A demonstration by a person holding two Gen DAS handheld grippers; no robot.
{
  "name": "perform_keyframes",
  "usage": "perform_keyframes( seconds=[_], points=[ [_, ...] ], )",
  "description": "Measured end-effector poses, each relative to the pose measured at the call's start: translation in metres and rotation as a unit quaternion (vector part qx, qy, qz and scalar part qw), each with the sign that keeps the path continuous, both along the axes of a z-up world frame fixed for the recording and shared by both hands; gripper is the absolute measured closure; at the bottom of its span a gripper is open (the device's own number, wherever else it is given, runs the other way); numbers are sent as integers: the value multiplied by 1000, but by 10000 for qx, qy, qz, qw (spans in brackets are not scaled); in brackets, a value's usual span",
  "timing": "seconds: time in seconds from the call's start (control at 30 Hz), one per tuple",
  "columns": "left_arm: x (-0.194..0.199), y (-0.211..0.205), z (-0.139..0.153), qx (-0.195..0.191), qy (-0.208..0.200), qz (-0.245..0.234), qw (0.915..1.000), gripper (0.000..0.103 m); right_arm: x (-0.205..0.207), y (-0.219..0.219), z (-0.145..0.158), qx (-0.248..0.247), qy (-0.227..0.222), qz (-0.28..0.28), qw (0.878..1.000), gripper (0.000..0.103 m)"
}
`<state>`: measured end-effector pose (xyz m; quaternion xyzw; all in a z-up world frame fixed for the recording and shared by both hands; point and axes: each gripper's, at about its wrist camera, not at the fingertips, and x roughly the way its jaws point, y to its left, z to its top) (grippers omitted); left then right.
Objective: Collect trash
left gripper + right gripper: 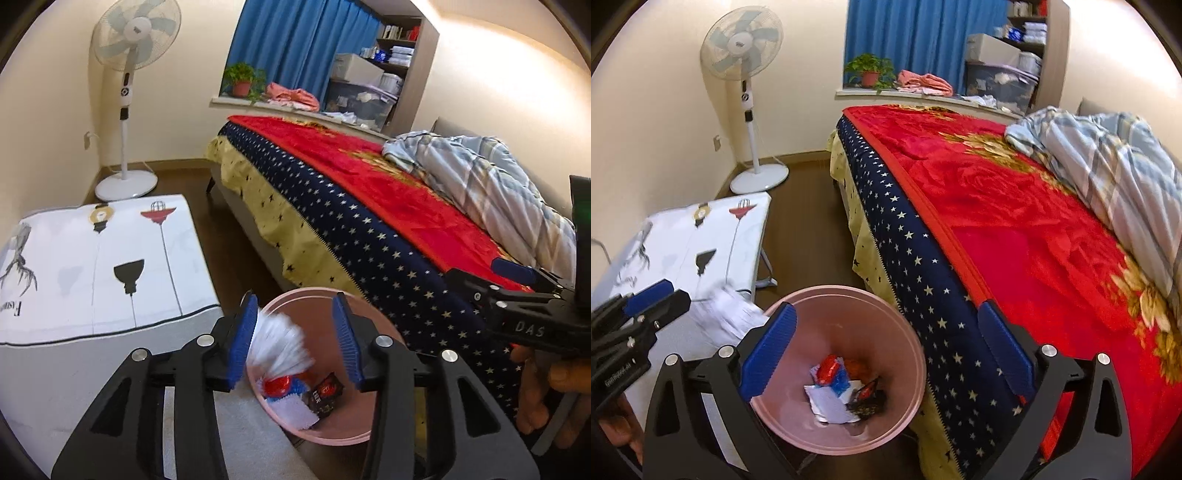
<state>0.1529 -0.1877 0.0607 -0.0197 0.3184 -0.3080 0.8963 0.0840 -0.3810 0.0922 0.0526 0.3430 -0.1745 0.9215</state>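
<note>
A pink trash bin [373, 314] [849, 291] stands on the floor between the bed and a white-covered table. In it lie a red wrapper [829, 367], a white sheet [831, 404] and a dark wrapper [325, 395]. My left gripper [295, 332] hangs over the bin's left rim, jaws apart. A blurred white crumpled paper [280, 343] [727, 314] sits between them against the left pad, clear of the right pad. My right gripper [886, 343] stands wide open above the bin with nothing in it. It also shows at the right edge of the left wrist view, right gripper [491, 275].
The bed [1015, 229] with a red blanket and star-patterned edge fills the right. On it lies a striped quilt [1115, 166]. The white printed table cover [103, 258] is at left. A standing fan [129, 74] is in the far corner, with brown floor between.
</note>
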Motion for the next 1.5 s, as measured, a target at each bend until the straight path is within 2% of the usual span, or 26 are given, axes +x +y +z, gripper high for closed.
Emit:
perform_keyframes(
  seconds=[0.07,0.17,0.33,0.4,0.5,0.57,0.7,0.83,1.07,1.27,1.5],
  points=[
    [2,-8,-2,26,12,-104,9999,61,-5,2,2,72,-45,-63,9999,5],
    [2,-18,-6,115,42,-150,9998,55,-10,8,3,89,-45,-13,9999,5],
    [-7,-3,-1,79,-50,14,10000,50,-18,12,6,-200,-121,131,9996,5],
    [-12,9,0,106,-84,207,9997,38,-22,12,8,-287,-177,200,9992,5],
    [-24,29,6,208,-223,572,9979,26,-33,22,14,-544,-354,410,9970,5],
    [-35,46,13,139,-332,829,9959,18,-40,31,17,-642,-457,552,9954,5],
    [-58,73,27,85,-554,1276,9902,10,-69,52,21,-482,-787,767,9928,5],
    [-95,89,31,110,-727,1514,9857,9,-95,70,12,-100,-851,827,9929,5],
    [-156,107,19,364,-844,1968,9761,8,-127,96,-2,-53,-803,658,9946,5],
    [-195,135,-1,425,-556,2389,9685,8,-140,118,-28,-78,-462,720,9963,5],
    [-200,149,-19,475,-278,2541,9656,8,-139,138,-40,-167,-348,924,9950,5]
  ],
)
